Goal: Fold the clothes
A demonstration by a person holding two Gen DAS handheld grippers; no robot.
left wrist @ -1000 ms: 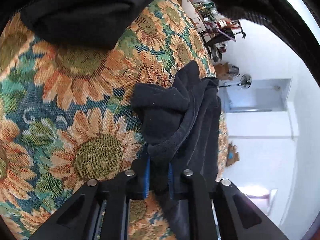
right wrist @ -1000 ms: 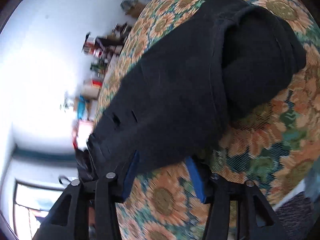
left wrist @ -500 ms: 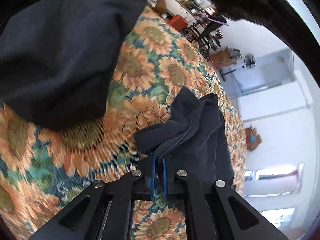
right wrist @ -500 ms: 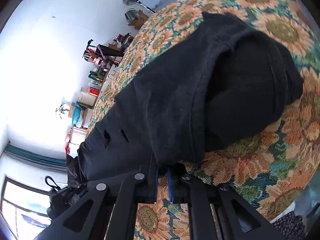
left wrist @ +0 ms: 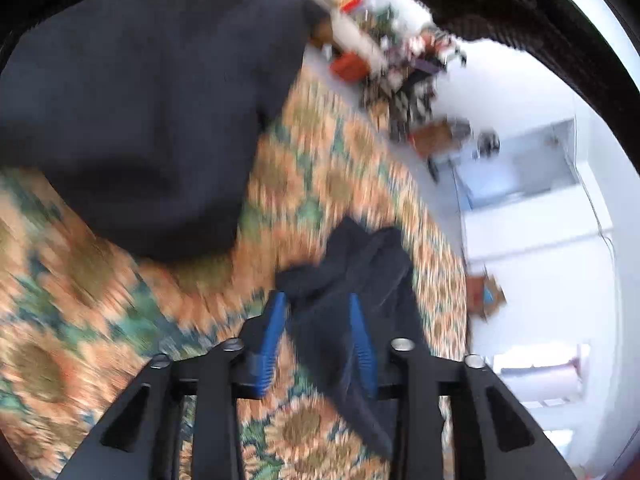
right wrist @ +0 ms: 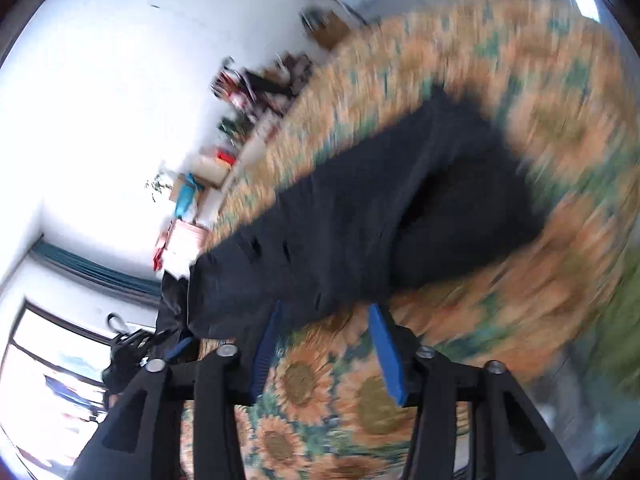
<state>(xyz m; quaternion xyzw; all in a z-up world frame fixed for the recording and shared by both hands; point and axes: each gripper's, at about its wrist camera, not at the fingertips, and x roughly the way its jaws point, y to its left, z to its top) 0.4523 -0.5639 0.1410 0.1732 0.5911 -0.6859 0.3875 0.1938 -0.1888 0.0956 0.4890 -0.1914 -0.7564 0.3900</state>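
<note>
Both tongs spread wide over dark clothes on the sunflower cloth.

Left gripper [left wrist: 318,322] straddles a crumpled garment [left wrist: 360,264] at 12 o'clock, grasping nothing; right gripper [right wrist: 324,338] gapes beside a larger garment [right wrist: 360,216]. On the cloth [left wrist: 100,320], pinch hems squarely, not bunched folds.

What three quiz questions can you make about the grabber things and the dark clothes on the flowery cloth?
1. True or false: the left gripper has its jaws spread apart.
2. What pattern covers the cloth under the dark garment?
   A. stripes B. sunflowers C. stars
3. Fill in: the pads on the right gripper are coloured ____.

Key: 1 true. 2 B. 3 blue.
</note>
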